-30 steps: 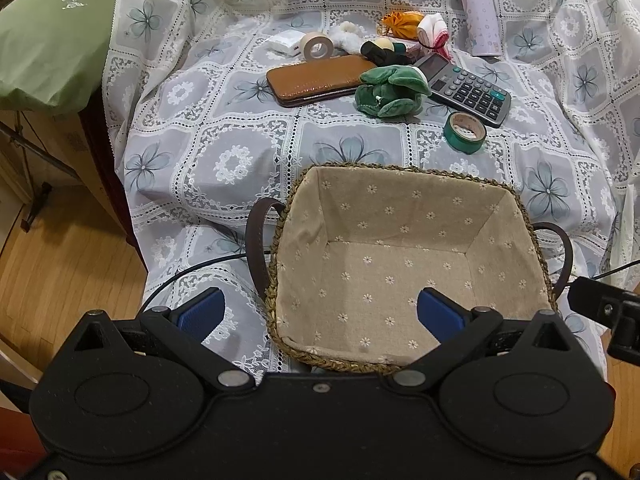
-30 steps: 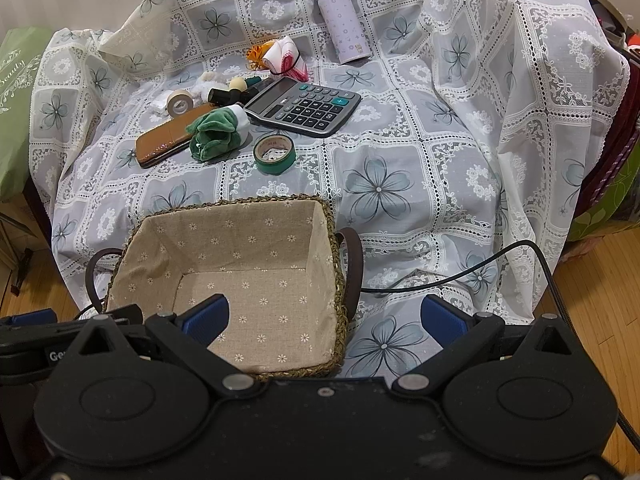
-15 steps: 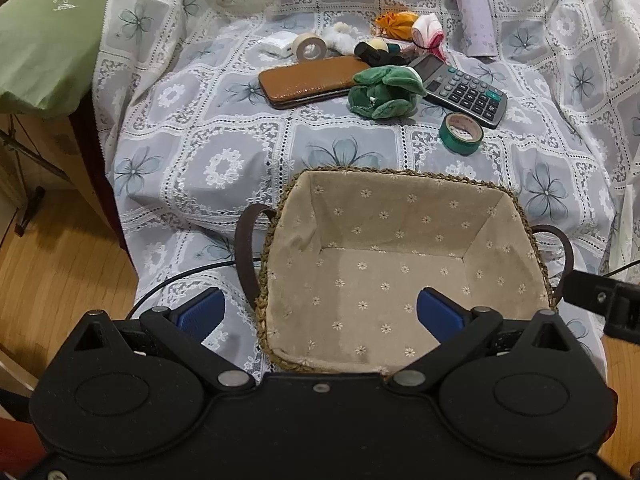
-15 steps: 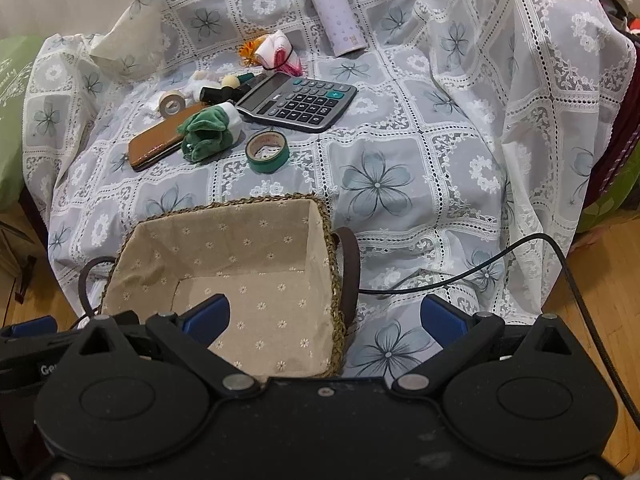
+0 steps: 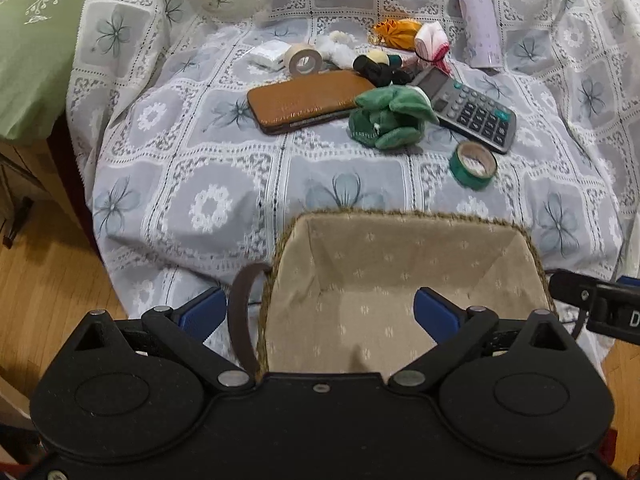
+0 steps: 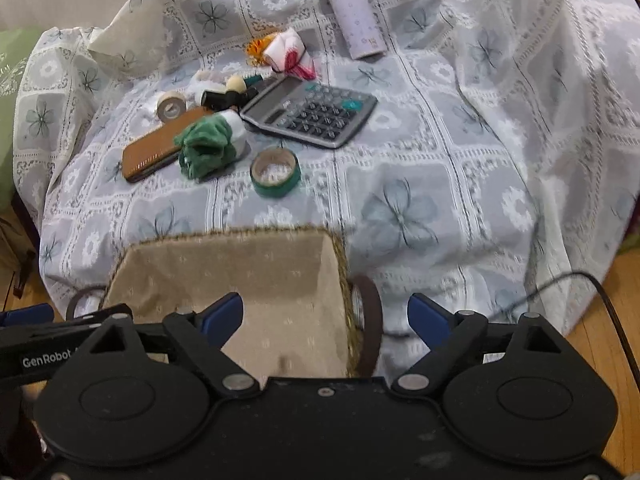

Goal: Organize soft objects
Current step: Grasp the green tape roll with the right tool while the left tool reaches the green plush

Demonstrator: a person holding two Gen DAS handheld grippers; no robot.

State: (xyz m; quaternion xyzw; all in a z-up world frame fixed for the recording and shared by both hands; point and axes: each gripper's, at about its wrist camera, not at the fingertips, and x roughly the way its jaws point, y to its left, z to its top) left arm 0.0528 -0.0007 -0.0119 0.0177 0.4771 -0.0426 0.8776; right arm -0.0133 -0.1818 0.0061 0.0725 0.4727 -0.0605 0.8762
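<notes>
Step in hand: you are at the approach; nothing soft sits in the basket (image 5: 404,276) yet, and its lined floor shows bare in both views.
Left gripper (image 5: 318,312): your fingers are spread wide with nothing between them, hanging over the basket's near left corner and its brown handle (image 5: 240,312).
Right gripper (image 6: 326,318): likewise spread wide and holding nothing, straddling the basket's right rim and its other handle.
Soft things: the green plush (image 5: 390,120) lies on the lace cloth (image 5: 208,184) beyond the basket, touching the brown case (image 5: 308,100) and just beside the calculator (image 5: 468,110); the pink-and-white bundle (image 5: 430,42) and orange pouch (image 5: 396,32) sit further back near the lilac bottle (image 5: 478,30) (whether the white fluff by the tape is soft too, I judge likely but cannot confirm).
Hard things to leave: the calculator, the green tape roll (image 5: 474,164), the beige tape roll (image 5: 304,60), the bottle.
Next move: I judge the plush the nearest pick; reach past the far rim, come down over its middle, and close gently without catching the case edge or dragging the cloth.
</notes>
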